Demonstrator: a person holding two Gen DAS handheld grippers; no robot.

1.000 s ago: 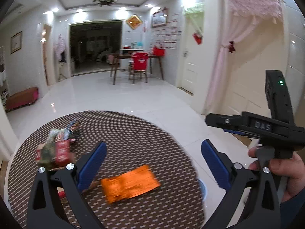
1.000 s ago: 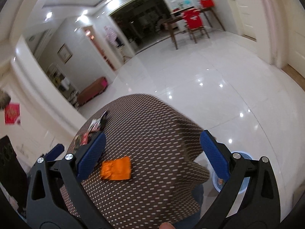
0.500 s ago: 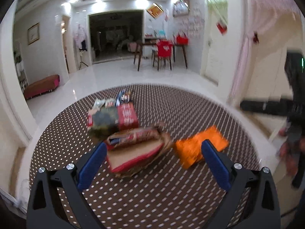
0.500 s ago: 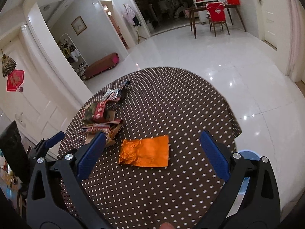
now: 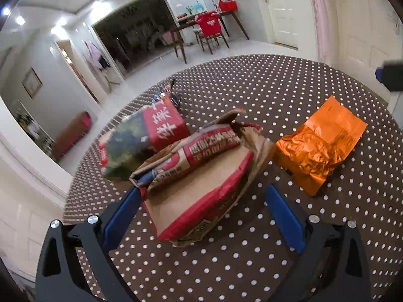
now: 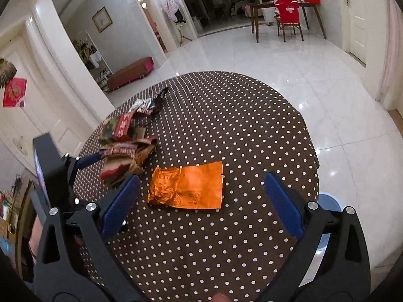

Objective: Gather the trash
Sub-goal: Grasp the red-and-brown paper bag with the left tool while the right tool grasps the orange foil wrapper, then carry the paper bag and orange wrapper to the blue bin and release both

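Observation:
On a round table with a brown dotted cloth [image 5: 277, 88] lies a crumpled brown-and-red paper bag [image 5: 201, 176]. My left gripper [image 5: 201, 193] is open, its blue fingers on either side of the bag's near end, apart from it. Behind the bag lies a red-and-green pack [image 5: 143, 138], with small wrappers [image 5: 163, 95] farther back. An orange foil bag [image 6: 189, 186] lies flat to the right. My right gripper [image 6: 201, 178] hovers open just short of it, holding nothing. In the right wrist view the paper bag [image 6: 123, 158] sits beside the left gripper's finger [image 6: 89, 160].
A blue bin [image 6: 330, 201] peeks out on the floor past the table's right edge [image 6: 312, 151]. White tiled floor surrounds the table. A dining table with a red-covered chair [image 6: 287, 12] stands far back, and a low bench [image 6: 131, 71] sits by the left wall.
My left gripper swung left and dropped toward the paper bag, which now lies between its fingers. My right gripper turned and moved in over the table toward the orange foil bag.

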